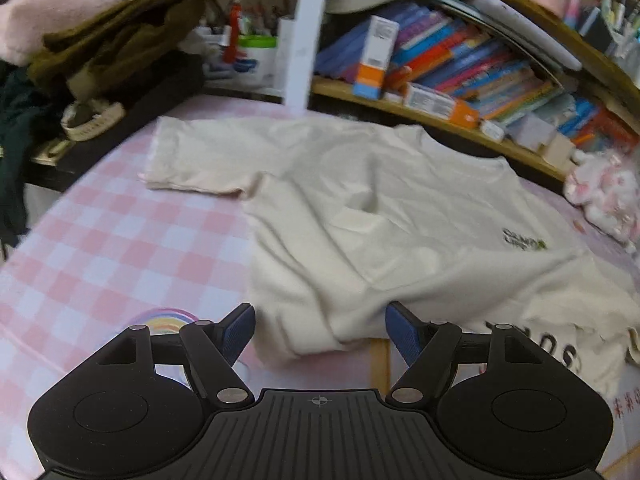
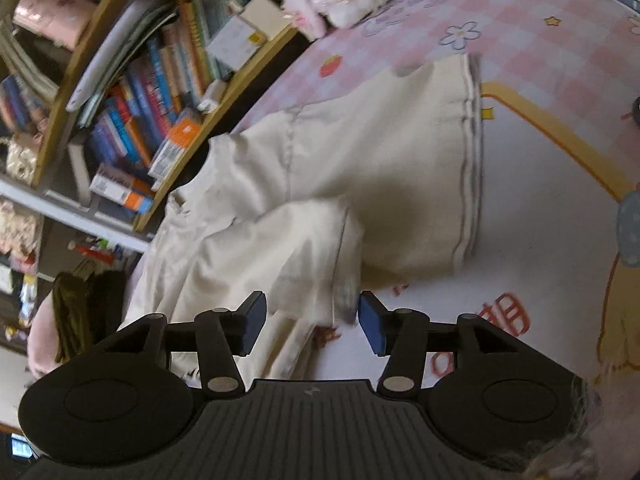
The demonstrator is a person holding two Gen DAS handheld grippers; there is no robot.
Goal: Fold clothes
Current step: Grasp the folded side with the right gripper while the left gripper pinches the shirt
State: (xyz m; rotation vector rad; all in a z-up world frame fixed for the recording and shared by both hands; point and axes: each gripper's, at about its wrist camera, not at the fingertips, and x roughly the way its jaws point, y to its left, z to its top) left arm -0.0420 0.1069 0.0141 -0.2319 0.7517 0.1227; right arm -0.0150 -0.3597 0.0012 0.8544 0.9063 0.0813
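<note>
A cream T-shirt [image 1: 360, 208] lies on a pink checked cloth [image 1: 120, 240] that covers the table. It lies mostly flat, with some wrinkles. One short sleeve [image 1: 192, 156] is stretched out flat to the left in the left wrist view, and a small dark print [image 1: 524, 242] is on the chest. The lower edge of the shirt is bunched just in front of the left gripper [image 1: 320, 332].

The left gripper has its fingers spread wide, and nothing is between them; the folded cloth edge lies beyond the tips.

In the right wrist view the other sleeve [image 2: 304, 248] is folded over the body of the shirt. The right gripper [image 2: 312, 324] has its fingers apart. The sleeve edge hangs loose in the gap, and the pads do not press on it.

Behind the table stands a shelf [image 1: 440, 116] full of coloured books [image 1: 460, 64]. A brown garment [image 1: 120, 36] is piled at the far left, and a pink soft toy [image 1: 608, 192] lies at the right.
</note>
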